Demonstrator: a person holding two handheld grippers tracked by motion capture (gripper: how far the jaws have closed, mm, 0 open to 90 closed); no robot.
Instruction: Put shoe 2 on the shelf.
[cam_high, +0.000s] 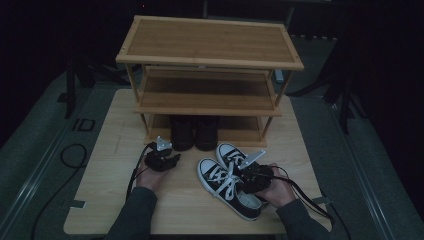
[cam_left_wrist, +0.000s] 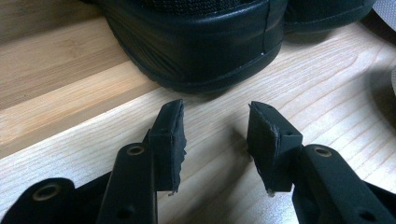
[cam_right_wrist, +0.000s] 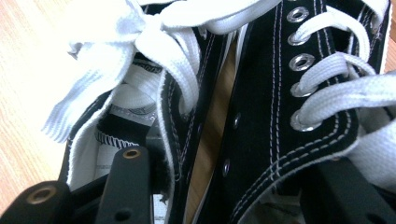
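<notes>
Two black sneakers with white laces lie side by side on the wooden table: the near sneaker (cam_high: 218, 179) (cam_right_wrist: 173, 122) and the far sneaker (cam_high: 231, 154) (cam_right_wrist: 275, 98). My right gripper (cam_high: 240, 175) (cam_right_wrist: 224, 170) reaches over their openings. One jaw dips into each sneaker, so both inner walls stand between the jaws. A thin strip of table still shows between the sneakers, and the pads are hidden inside them. My left gripper (cam_high: 174, 158) (cam_left_wrist: 217, 126) rests low on the table, open and holding nothing, just short of a pair of black shoes (cam_high: 194, 132) (cam_left_wrist: 201, 42).
A three-tier bamboo shoe rack (cam_high: 210, 42) stands at the back of the table (cam_high: 110, 165), with the black shoes under its lowest shelf. Cables trail from both grippers toward the front edge. Dark floor surrounds the table.
</notes>
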